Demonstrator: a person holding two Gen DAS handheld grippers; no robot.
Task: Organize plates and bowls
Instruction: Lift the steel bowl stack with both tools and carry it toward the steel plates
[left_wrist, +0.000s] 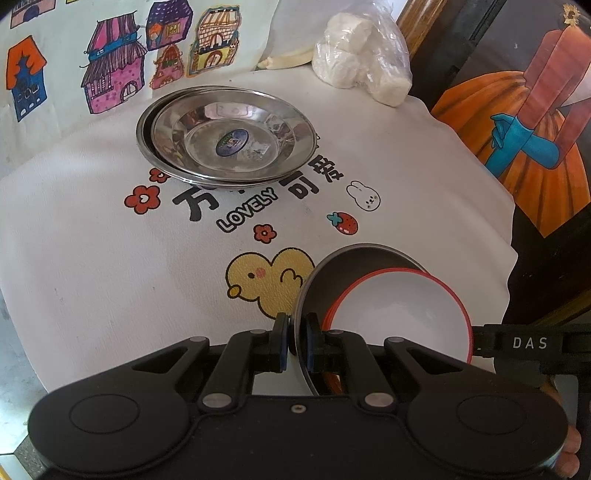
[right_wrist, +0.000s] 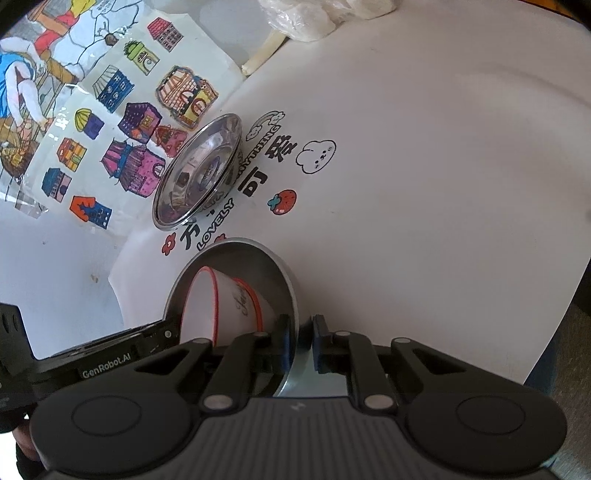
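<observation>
A grey metal bowl (left_wrist: 354, 258) holds tilted white bowls with red rims (left_wrist: 402, 314). My left gripper (left_wrist: 296, 341) is shut on the metal bowl's near rim. In the right wrist view my right gripper (right_wrist: 300, 341) straddles the opposite rim of the same metal bowl (right_wrist: 258, 258), its jaws close around the wall; the white bowls (right_wrist: 207, 306) lean inside. Stacked steel plates (left_wrist: 227, 136) lie on the white cloth farther back; they also show in the right wrist view (right_wrist: 199, 171).
A white printed tablecloth (left_wrist: 110, 277) covers the table. A plastic bag of white lumps (left_wrist: 362, 59) sits at the back edge. A cloth with drawn houses (left_wrist: 110, 62) hangs behind. A framed painting (left_wrist: 524, 122) stands at the right.
</observation>
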